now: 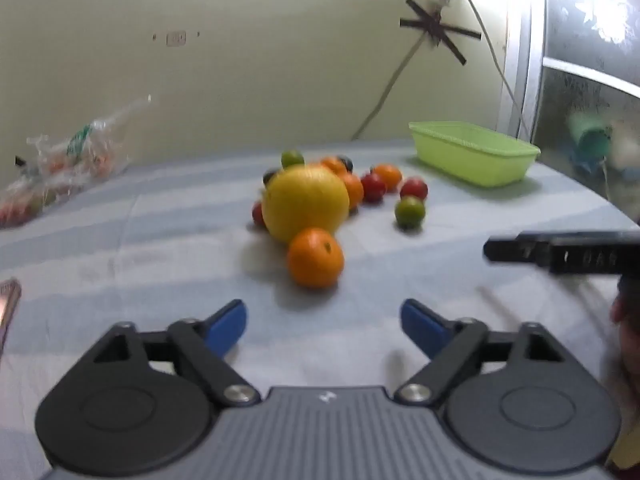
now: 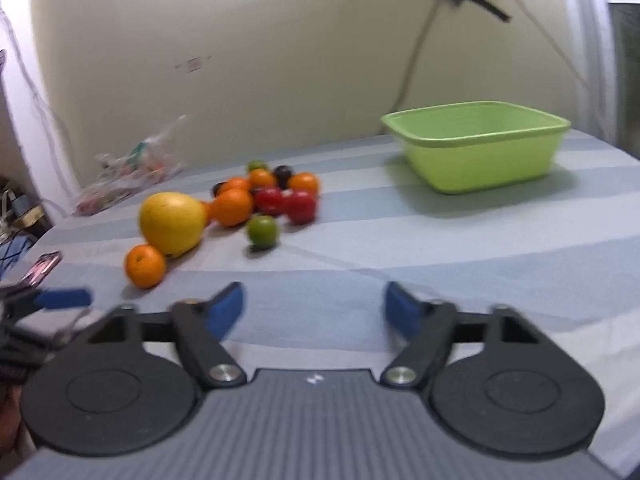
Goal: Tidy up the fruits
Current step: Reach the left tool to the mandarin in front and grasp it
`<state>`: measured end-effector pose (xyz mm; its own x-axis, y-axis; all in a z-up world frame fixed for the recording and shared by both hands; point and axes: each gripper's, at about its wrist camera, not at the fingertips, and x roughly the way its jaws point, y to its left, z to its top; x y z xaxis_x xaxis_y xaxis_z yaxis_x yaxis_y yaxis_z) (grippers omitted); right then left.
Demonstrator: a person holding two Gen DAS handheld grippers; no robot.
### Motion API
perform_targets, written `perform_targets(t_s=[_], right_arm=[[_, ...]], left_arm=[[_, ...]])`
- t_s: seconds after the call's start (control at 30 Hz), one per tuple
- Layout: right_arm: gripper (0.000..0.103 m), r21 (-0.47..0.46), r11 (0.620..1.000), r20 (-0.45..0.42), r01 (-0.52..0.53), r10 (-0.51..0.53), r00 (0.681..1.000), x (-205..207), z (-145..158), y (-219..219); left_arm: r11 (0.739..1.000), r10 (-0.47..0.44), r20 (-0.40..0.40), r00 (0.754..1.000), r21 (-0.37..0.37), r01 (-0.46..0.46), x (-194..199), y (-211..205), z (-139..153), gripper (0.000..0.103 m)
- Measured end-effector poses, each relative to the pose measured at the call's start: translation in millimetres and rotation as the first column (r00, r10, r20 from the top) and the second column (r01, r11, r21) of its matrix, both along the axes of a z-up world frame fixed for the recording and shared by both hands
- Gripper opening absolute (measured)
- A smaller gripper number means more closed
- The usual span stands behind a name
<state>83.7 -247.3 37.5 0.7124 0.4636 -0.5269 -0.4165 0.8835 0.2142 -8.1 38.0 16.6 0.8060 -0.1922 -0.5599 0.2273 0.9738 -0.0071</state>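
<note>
Fruit lies heaped mid-table, none yet sorted, so this reads as the approach before a first pick. Going left to right: a crumpled plastic bag [image 2: 132, 172] by the wall, the big yellow citrus [image 2: 172, 222] with a lone orange [image 2: 145, 266] just before it, smaller oranges, red fruits and a green one [image 2: 262, 231], then the green basket [image 2: 476, 146], which looks empty. Left gripper [image 1: 324, 322] is spread wide facing the lone orange; right gripper [image 2: 314, 312] is likewise spread and holds nothing. Next move likely needs closing on that orange and carrying it to the basket.
</note>
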Motion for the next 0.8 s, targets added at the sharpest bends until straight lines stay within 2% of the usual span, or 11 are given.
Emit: perform_targets(t_s=[0.13, 0.27, 0.3, 0.43, 0.57, 0.67, 0.8], right_arm=[[0.05, 0.032, 0.997, -0.004, -0.066, 0.066, 0.998, 2.2, 6.3, 16.5], [0.049, 0.042, 0.991, 0.022, -0.125, 0.124, 0.992, 3.9, 21.3, 32.2], [0.049, 0.054, 0.989, 0.016, -0.136, 0.136, 0.991, 7.7, 25.7, 37.4], [0.051, 0.129, 0.976, -0.053, -0.173, 0.181, 0.982, 29.4, 38.7, 58.4], [0.051, 0.156, 0.968, -0.038, -0.197, 0.205, 0.978, 28.2, 45.2, 73.9], [0.051, 0.172, 0.963, -0.065, -0.208, 0.222, 0.973, 22.2, 38.5, 73.6], [0.051, 0.228, 0.948, -0.167, -0.223, 0.263, 0.95, 27.3, 23.2, 74.8]], left_arm=[[1.0, -0.019, 0.027, 0.999, 0.017, 0.018, 18.0, -6.6, 3.3, 0.076], [1.0, -0.003, 0.002, 1.0, 0.016, 0.003, 35.9, -5.1, -2.6, 0.048], [1.0, 0.005, -0.009, 1.0, 0.016, -0.005, 39.4, -4.9, -5.3, 0.046], [1.0, 0.001, -0.021, 1.0, -0.014, -0.001, 40.6, -0.9, -11.7, 0.045], [0.999, -0.01, -0.002, 1.0, -0.036, 0.01, 34.6, 3.0, -11.5, 0.037], [0.998, -0.017, -0.011, 1.0, -0.06, 0.016, 37.8, 6.3, -9.3, 0.036], [0.994, -0.057, -0.005, 0.998, -0.093, 0.056, 31.0, 10.5, -8.1, 0.036]])
